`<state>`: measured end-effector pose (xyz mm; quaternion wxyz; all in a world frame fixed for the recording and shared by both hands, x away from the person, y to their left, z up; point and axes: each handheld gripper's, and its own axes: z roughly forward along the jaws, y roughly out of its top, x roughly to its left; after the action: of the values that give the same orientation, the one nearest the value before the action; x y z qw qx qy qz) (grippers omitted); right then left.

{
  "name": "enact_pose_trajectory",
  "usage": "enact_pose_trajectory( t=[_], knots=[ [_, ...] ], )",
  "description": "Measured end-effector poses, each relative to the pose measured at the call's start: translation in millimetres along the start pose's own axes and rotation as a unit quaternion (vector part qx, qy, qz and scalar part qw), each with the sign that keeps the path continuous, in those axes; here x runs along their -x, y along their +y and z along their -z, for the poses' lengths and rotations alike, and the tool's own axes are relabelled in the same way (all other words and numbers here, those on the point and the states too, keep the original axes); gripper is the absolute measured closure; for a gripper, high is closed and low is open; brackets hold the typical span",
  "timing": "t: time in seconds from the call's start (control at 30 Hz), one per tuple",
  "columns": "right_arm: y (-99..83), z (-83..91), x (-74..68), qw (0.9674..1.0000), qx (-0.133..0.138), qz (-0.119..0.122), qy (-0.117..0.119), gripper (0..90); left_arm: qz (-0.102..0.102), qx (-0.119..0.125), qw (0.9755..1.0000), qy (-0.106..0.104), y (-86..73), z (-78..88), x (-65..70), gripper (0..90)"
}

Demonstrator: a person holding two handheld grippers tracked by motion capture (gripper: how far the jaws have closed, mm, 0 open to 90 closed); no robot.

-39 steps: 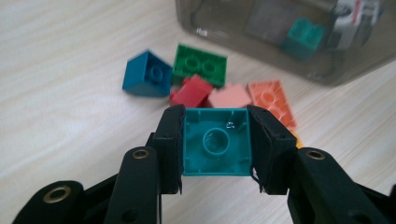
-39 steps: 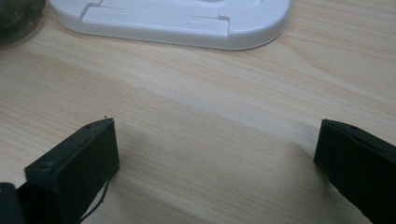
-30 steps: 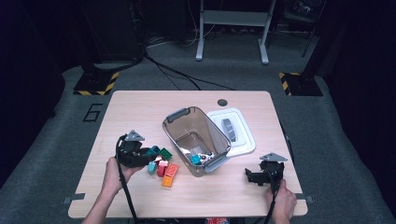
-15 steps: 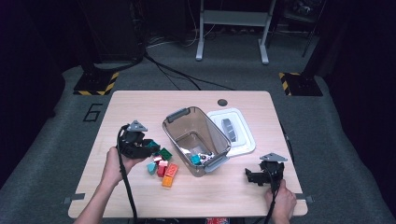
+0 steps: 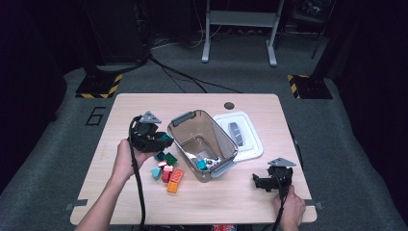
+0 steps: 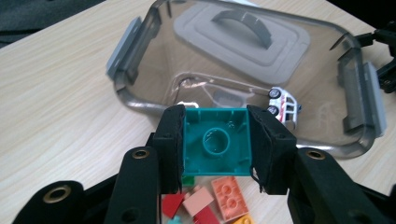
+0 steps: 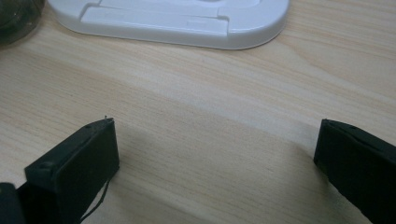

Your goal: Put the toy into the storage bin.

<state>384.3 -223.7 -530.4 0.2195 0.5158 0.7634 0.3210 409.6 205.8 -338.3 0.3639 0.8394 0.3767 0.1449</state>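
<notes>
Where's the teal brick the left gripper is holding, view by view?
High view: teal brick left of centre, at the left gripper, beside the bin's left wall.
Left gripper view: lower centre, clamped between the two black jaws, hollow underside facing the camera.
Right gripper view: not in the picture.
Shared landmark: the white lid.

Bin [image 5: 204,139] mid-table, lid [image 5: 240,134] right of it, bricks [image 5: 168,171] left
</notes>
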Motion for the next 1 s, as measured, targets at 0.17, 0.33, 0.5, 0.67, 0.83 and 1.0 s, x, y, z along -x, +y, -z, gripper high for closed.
enact_pose_trajectory(
  t=[0.17,0.33,0.5,0.67,0.83,1.0],
  knots=[
    [0.0,0.0,0.0,1.0,0.0,0.0,0.0,0.0,-0.012,0.001,0.9998,-0.013,11.8,-8.4,11.7,59.2],
    [-0.1,0.1,0.0,1.0,0.0,0.0,0.0,0.0,-0.022,-0.007,0.9994,-0.025,17.0,-19.5,20.9,59.2],
    [0.0,0.1,0.0,1.0,0.0,0.0,0.0,0.0,-0.025,-0.013,0.9988,-0.039,17.0,-31.2,30.5,59.2],
    [-0.2,0.4,-0.1,1.0,-0.001,-0.001,-0.001,0.0,-0.024,-0.027,0.9977,-0.057,13.3,-43.1,39.9,59.2],
    [-0.4,0.6,0.2,1.0,-0.001,0.0,0.0,0.0,-0.027,-0.036,0.9966,-0.069,8.2,-53.2,49.3,59.2],
    [-0.5,0.6,0.2,1.0,-0.001,0.001,0.0,0.0,-0.028,-0.046,0.9954,-0.079,3.5,-62.8,56.8,59.2]
  ],
)
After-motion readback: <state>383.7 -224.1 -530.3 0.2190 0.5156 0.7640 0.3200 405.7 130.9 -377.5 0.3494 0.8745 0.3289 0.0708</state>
